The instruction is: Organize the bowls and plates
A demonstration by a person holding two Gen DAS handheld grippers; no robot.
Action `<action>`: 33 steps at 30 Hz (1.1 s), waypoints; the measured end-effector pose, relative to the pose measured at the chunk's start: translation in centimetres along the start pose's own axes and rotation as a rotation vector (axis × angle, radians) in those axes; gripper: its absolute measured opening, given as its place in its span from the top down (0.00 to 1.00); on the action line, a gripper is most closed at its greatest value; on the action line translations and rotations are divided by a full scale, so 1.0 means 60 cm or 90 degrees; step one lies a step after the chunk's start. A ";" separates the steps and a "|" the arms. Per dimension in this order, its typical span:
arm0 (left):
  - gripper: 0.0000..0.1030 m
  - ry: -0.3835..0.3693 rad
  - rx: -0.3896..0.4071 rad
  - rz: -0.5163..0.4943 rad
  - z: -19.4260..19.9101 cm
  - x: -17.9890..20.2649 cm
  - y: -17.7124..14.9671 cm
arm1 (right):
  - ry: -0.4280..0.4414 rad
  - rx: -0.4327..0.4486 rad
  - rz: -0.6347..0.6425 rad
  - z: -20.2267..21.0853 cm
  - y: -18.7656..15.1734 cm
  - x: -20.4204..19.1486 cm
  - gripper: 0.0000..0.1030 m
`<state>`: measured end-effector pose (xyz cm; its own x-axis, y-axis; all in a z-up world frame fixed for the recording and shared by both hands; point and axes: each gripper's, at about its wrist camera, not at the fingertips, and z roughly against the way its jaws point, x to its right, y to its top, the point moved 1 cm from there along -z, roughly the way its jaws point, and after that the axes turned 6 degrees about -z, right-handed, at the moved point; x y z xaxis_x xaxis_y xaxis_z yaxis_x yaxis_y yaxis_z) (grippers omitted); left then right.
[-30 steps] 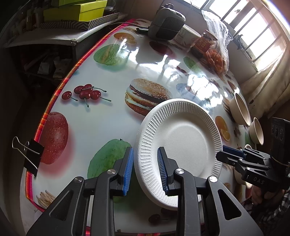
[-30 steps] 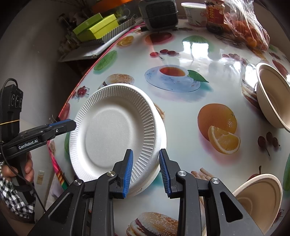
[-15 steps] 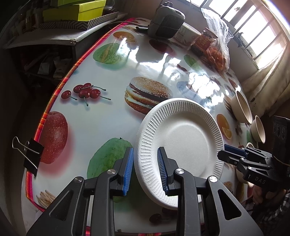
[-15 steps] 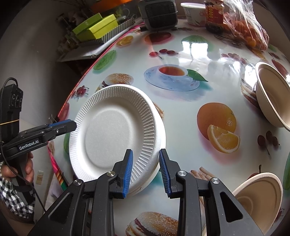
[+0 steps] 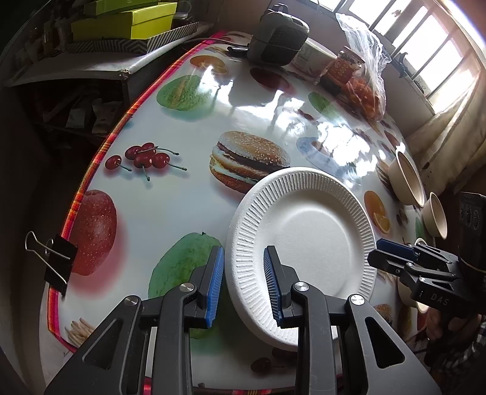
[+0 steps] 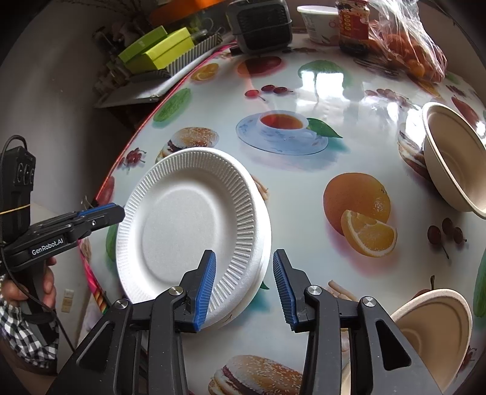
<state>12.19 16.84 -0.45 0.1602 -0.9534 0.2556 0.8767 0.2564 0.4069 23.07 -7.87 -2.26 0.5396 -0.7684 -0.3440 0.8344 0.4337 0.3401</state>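
A white ribbed paper plate [image 5: 306, 237] lies on top of another white plate on the printed tablecloth; it also shows in the right wrist view [image 6: 185, 228]. My left gripper [image 5: 243, 282] is open with its jaws either side of the plate's near rim. My right gripper [image 6: 244, 285] is open wider, its jaws straddling the opposite rim of the stack. Beige bowls [image 5: 407, 179] [image 5: 434, 215] stand at the right; in the right wrist view one bowl [image 6: 452, 161] is at the right edge and another [image 6: 434, 331] at the bottom right.
A black appliance [image 5: 278, 36], a white cup [image 6: 322, 22], a jar [image 6: 354, 25] and a plastic bag of fruit [image 6: 407, 45] stand at the table's far side. Yellow-green boxes [image 5: 124, 21] sit on a shelf beyond the edge. A binder clip [image 5: 54, 264] grips the table edge.
My right gripper's jaws have opened wider around the plate rim. The top plate has settled onto the lower plate. My left gripper has stayed in place.
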 end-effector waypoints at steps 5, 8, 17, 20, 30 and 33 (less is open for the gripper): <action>0.71 0.012 0.021 -0.005 0.017 0.007 0.004 | -0.002 0.026 0.006 0.020 -0.001 -0.002 0.58; 0.65 0.020 0.046 -0.020 0.032 0.024 0.011 | -0.007 0.053 0.006 0.039 -0.004 0.000 0.56; 0.64 -0.014 0.074 -0.099 0.039 0.111 0.027 | -0.051 0.138 -0.009 0.097 -0.024 0.020 0.54; 0.64 -0.022 0.088 -0.122 0.036 0.142 0.031 | -0.067 0.163 -0.025 0.116 -0.033 0.036 0.54; 0.64 -0.079 0.109 -0.201 0.015 0.252 0.047 | -0.144 0.243 -0.069 0.182 -0.073 0.101 0.47; 0.64 -0.094 0.098 -0.214 0.001 0.277 0.053 | -0.157 0.264 -0.099 0.201 -0.083 0.132 0.47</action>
<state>17.62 1.79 5.16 -0.2006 -0.9581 0.2046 0.7893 -0.0344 0.6130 21.84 -21.81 3.88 0.3284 -0.9191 -0.2176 0.7611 0.1211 0.6373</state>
